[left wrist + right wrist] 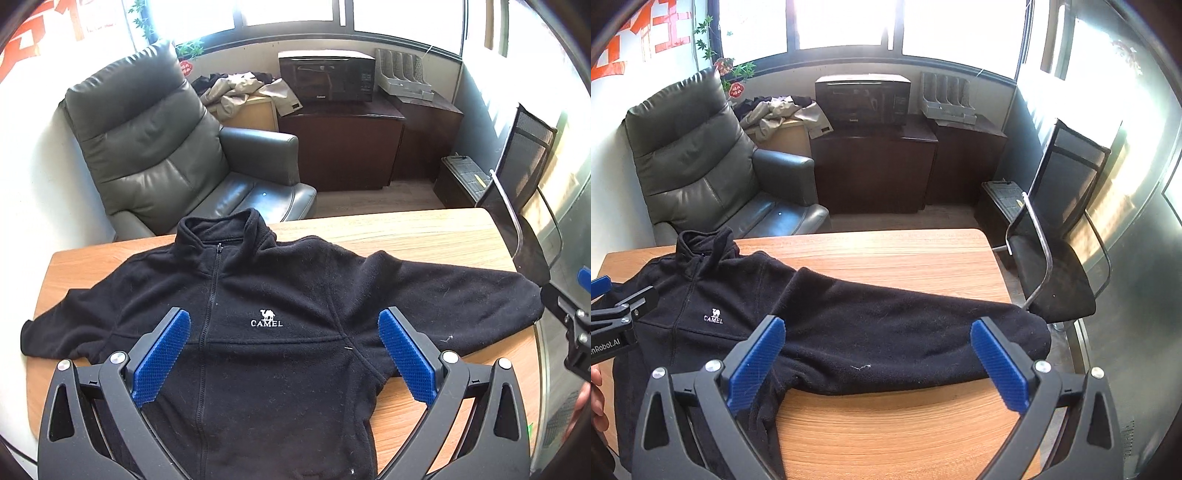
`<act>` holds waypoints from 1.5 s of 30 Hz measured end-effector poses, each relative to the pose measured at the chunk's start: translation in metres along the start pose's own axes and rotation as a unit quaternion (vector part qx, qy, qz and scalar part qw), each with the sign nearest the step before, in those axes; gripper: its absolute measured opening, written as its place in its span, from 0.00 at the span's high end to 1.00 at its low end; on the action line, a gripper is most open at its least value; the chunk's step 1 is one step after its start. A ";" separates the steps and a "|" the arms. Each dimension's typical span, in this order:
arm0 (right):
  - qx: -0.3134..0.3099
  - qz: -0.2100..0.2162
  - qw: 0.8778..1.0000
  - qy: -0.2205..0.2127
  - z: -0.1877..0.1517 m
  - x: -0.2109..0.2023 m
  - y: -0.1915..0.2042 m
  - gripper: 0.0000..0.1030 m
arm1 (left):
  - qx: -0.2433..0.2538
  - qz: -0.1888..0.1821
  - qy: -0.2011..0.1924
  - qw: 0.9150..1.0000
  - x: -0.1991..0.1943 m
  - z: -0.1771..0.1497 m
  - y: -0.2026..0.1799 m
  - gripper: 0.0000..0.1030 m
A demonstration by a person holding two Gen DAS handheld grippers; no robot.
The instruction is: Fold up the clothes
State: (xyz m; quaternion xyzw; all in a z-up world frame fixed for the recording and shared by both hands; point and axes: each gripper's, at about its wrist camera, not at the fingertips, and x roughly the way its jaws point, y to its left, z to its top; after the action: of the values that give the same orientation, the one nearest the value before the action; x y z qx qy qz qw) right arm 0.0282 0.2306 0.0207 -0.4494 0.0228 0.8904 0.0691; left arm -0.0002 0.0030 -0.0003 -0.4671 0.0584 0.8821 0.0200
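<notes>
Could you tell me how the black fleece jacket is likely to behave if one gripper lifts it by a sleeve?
The black fleece jacket lies limp on the wooden table, so it would probably drape and sag. Its fuzzy surface should grip the ribbed pads well. Lifting the right sleeve alone would likely drag the body along.

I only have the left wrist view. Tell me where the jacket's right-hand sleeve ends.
Observer: In the right wrist view the sleeve runs to its cuff near the table's right edge, still on the wood.
Operator: Report the right gripper.
Observer: The right gripper is open, held above that sleeve, gripping nothing.
Operator: Describe what sits past that edge.
Observer: A black chair with a metal armrest stands right beside the table, close to the cuff.
</notes>
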 end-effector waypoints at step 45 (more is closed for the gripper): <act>-0.029 0.065 0.995 0.065 -0.079 0.233 -0.045 0.00 | 0.159 -0.184 0.007 0.970 0.244 0.007 -0.091 0.00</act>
State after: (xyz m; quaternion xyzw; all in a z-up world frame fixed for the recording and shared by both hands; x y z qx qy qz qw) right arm -0.0389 0.2914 -0.2129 -0.5053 0.0311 0.8624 -0.0037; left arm -0.1353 0.0892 -0.2058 -0.4672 0.1111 0.8393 0.2551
